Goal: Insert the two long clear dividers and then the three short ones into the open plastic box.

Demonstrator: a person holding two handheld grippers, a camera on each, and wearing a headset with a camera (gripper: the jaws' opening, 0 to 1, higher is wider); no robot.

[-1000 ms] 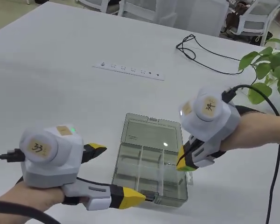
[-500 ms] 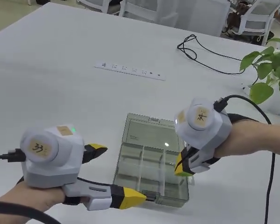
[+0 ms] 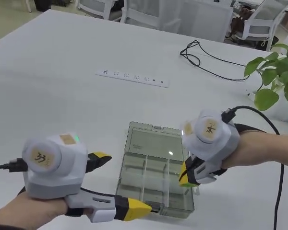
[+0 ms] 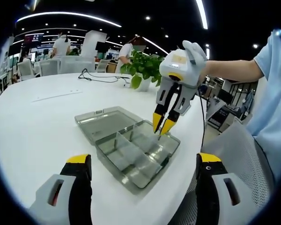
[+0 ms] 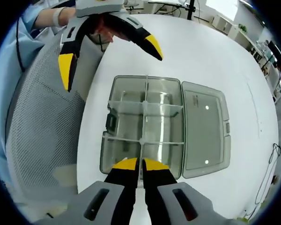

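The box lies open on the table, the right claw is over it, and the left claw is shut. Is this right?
No: the left claw is open, jaws wide apart, as the head view shows. The box lies open on the table, the right claw over it.

A white power strip (image 3: 132,78) lies mid-table (image 3: 53,67); a black cable (image 3: 189,57) loops beyond it, with a leafy plant (image 3: 273,72) at the edge.
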